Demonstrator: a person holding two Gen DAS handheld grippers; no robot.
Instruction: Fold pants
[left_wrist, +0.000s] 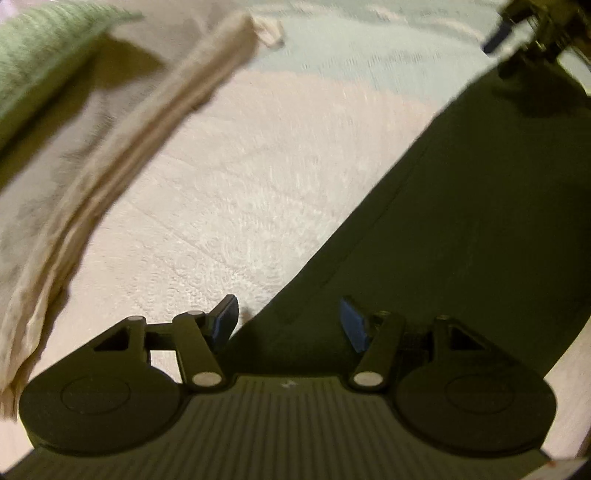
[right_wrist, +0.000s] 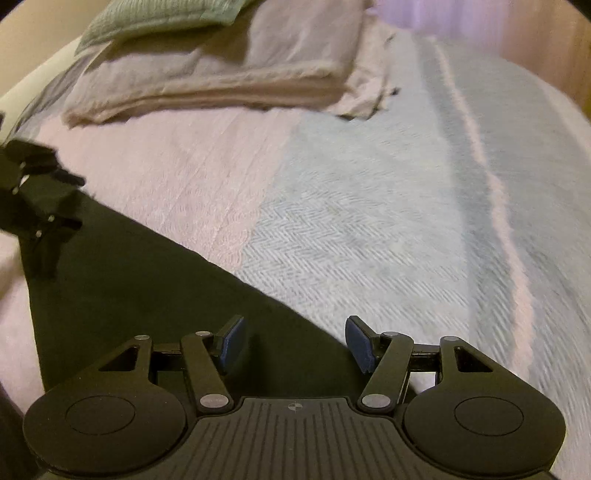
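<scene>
Showing herringbone blue blanket only rightward; both views catch pants

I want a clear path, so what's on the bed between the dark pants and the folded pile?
Nothing: only bare bedspread lies between the pants and the pile, as the right wrist view shows most plainly.
</scene>
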